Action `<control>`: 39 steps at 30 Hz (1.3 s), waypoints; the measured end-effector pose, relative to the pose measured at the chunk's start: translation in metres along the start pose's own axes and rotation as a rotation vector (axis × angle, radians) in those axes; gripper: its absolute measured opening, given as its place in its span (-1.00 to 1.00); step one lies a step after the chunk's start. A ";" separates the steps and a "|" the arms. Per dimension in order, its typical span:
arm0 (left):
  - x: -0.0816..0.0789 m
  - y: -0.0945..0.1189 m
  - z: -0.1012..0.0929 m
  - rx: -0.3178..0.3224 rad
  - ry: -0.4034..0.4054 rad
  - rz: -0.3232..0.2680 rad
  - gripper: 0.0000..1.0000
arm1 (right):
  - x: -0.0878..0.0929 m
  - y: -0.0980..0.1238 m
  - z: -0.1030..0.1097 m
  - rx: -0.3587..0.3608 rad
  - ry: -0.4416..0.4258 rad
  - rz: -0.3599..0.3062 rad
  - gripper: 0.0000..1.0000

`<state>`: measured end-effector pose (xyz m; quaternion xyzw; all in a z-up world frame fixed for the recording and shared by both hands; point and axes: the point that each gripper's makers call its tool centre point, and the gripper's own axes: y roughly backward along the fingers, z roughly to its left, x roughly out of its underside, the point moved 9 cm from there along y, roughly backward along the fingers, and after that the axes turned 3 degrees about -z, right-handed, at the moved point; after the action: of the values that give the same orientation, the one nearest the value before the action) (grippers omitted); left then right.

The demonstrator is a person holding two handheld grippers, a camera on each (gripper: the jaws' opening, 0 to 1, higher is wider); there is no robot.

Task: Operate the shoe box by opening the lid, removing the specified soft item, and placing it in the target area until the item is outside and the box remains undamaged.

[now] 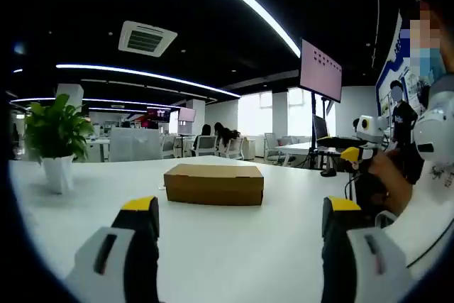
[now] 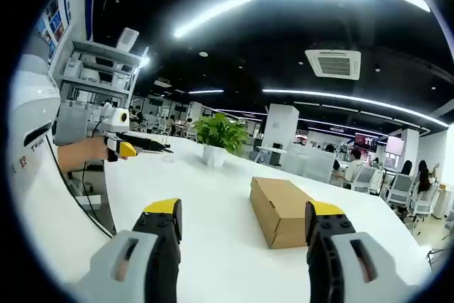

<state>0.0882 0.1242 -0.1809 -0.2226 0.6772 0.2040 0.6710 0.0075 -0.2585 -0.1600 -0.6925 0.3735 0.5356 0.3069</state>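
White table point(image 1: 234, 246) with closed cardboard box point(image 1: 213, 183), potted plant point(image 1: 56, 140).

The shoe box point(image 1: 213, 184) is sitting flat on the white counter point(image 1: 213, 260), a plain brown cardboard carton, long and low. Its lid is lying shut, flush with the sides, and nothing is showing of what is inside. In the right gripper view the shoe box point(image 2: 284, 211) is presenting one short end, its long side running away across the counter.
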 end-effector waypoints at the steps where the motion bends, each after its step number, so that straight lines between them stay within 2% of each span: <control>1: -0.001 -0.001 0.000 0.000 0.018 0.004 0.80 | 0.000 0.000 0.000 0.000 0.005 0.001 0.44; 9: -0.007 0.005 0.004 -0.014 0.046 -0.057 0.79 | -0.002 0.003 0.000 0.009 -0.011 -0.020 0.46; 13: -0.003 0.004 0.003 -0.011 0.021 -0.037 0.77 | 0.001 0.003 -0.001 0.026 0.000 0.001 0.48; 18: 0.001 0.002 0.002 -0.019 -0.008 0.004 0.77 | -0.001 0.002 0.001 0.024 -0.012 -0.018 0.48; 20: 0.003 0.001 0.004 -0.032 0.005 0.033 0.79 | -0.001 0.001 0.002 0.028 -0.003 -0.017 0.50; 25: 0.003 0.004 0.008 -0.025 0.042 0.012 0.75 | 0.000 0.001 0.001 0.042 0.029 -0.006 0.61; 31: 0.002 0.004 0.007 -0.033 0.009 0.019 0.74 | -0.001 0.001 0.000 0.043 -0.002 -0.027 0.61; 34: 0.001 0.003 0.008 -0.058 -0.008 0.022 0.79 | -0.002 0.002 0.001 0.043 -0.002 -0.030 0.61; 39: -0.001 0.004 0.005 -0.049 -0.013 0.025 0.70 | -0.001 0.004 0.001 0.041 0.007 -0.028 0.60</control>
<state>0.0900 0.1305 -0.1802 -0.2291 0.6702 0.2304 0.6673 0.0031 -0.2597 -0.1594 -0.6930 0.3759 0.5210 0.3270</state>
